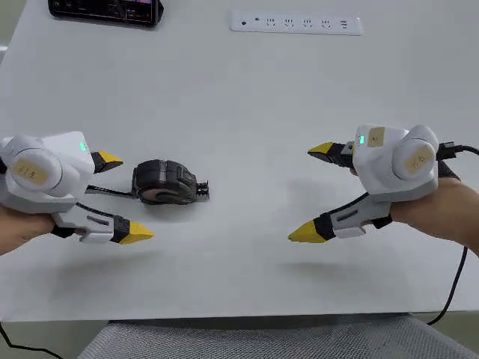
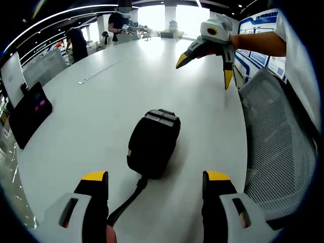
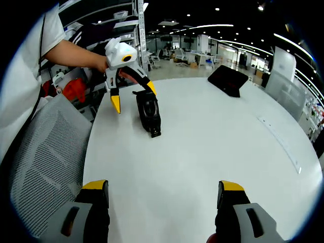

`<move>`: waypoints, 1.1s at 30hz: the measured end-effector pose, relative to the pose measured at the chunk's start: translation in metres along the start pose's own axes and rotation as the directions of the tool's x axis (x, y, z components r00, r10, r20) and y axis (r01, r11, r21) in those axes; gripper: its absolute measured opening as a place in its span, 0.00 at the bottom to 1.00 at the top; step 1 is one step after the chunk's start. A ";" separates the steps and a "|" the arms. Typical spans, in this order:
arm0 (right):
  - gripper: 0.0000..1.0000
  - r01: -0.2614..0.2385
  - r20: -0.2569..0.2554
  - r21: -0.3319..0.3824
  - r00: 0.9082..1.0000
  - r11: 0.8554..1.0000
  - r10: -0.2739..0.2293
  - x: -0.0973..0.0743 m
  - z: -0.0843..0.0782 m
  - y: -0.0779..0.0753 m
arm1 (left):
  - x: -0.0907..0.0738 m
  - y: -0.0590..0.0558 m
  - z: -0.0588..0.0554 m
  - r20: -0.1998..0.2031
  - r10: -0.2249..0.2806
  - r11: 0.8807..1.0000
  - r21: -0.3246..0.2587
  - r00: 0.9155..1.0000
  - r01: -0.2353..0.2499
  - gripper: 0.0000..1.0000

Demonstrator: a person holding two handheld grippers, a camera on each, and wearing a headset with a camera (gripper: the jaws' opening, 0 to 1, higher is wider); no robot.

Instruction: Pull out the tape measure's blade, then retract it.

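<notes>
Both of my grippers are released, jaws spread wide and grasping nothing. The tape measure [image 1: 165, 183] sits on the white table [image 1: 239, 90] just ahead of my left gripper [image 1: 127, 196]. It is in line with the gap between the yellow tips, and neither jaw touches it. My right gripper [image 1: 308, 192] is well apart from it, off to the right, tips pointing toward the case. A black strap [image 1: 112, 191] runs from the case back between my left jaws, where its end is hidden. The small fitting at the case's mouth faces my right gripper, but it is too small for me to make out. A dark device [image 1: 105, 10] is cut off at the head view's top edge.
</notes>
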State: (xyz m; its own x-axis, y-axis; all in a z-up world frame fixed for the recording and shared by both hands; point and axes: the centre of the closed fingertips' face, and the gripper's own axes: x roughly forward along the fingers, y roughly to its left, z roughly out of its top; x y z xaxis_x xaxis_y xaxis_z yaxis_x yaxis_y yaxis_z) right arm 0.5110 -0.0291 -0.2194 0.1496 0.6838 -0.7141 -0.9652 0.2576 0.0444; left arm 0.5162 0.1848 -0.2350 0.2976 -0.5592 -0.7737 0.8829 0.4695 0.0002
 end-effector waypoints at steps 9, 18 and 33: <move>0.86 -0.017 -0.001 -0.008 1.000 1.000 0.017 0.006 0.004 0.002 | 0.006 0.008 0.003 -0.024 -0.007 1.000 0.027 1.000 0.008 0.59; 0.86 -0.024 0.004 -0.011 1.000 1.000 0.024 0.011 0.009 0.002 | 0.011 0.010 0.002 -0.051 -0.015 0.999 0.050 0.999 0.018 0.48; 0.85 -0.039 0.007 -0.014 0.999 0.999 0.039 0.019 0.014 0.004 | 0.020 0.007 0.004 -0.079 -0.037 0.996 0.082 0.996 0.043 0.35</move>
State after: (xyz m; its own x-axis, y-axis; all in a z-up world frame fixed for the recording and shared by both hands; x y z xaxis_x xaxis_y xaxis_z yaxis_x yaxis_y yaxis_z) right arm 0.5130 -0.0054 -0.2230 0.1136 0.6983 -0.7067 -0.9733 0.2210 0.0620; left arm 0.5295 0.1742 -0.2480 0.2356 -0.5206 -0.8206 0.9217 0.3874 0.0188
